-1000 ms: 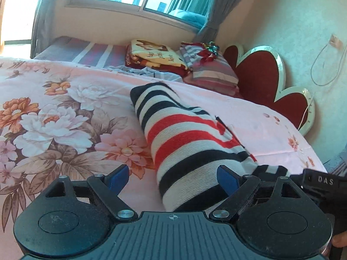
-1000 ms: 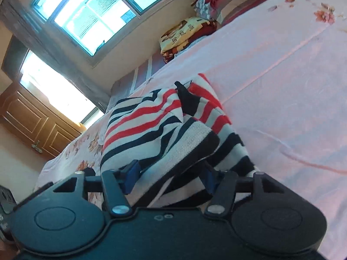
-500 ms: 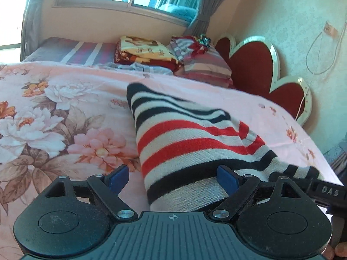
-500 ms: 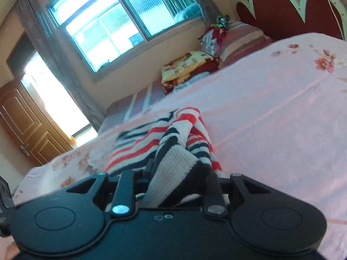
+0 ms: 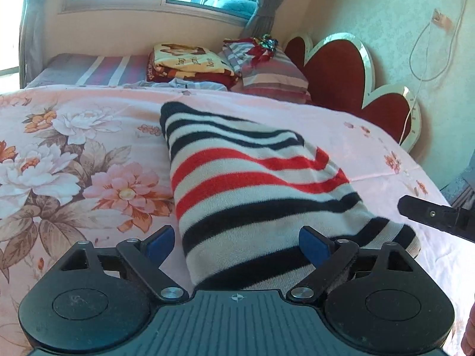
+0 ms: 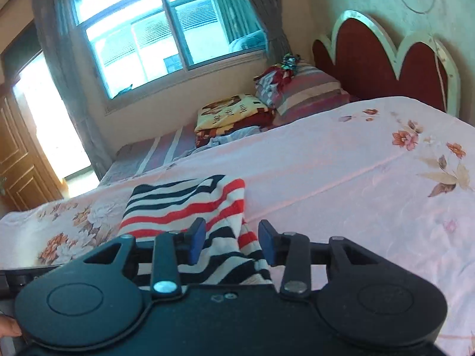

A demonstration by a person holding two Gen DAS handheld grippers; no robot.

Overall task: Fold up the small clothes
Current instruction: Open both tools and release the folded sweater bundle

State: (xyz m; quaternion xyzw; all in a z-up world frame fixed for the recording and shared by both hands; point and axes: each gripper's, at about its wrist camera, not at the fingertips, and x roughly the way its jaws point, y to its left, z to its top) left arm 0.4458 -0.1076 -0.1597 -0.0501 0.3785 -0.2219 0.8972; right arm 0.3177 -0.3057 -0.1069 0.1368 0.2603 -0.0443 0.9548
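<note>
Where legible, folded blanket (image 5: 190, 59) print perhaps reads "love"; striped sweater (image 5: 252, 184) unlabelled.

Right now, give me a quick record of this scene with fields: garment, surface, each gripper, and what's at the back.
garment: striped sweater, red, black and white, folded, lying on the bed
surface: pink floral bedsheet
left gripper: open, fingers either side of the sweater's near end
right gripper: open, sweater edge between its fingers, not clamped
back of bed: folded blanket, striped pillow, red headboard
</note>
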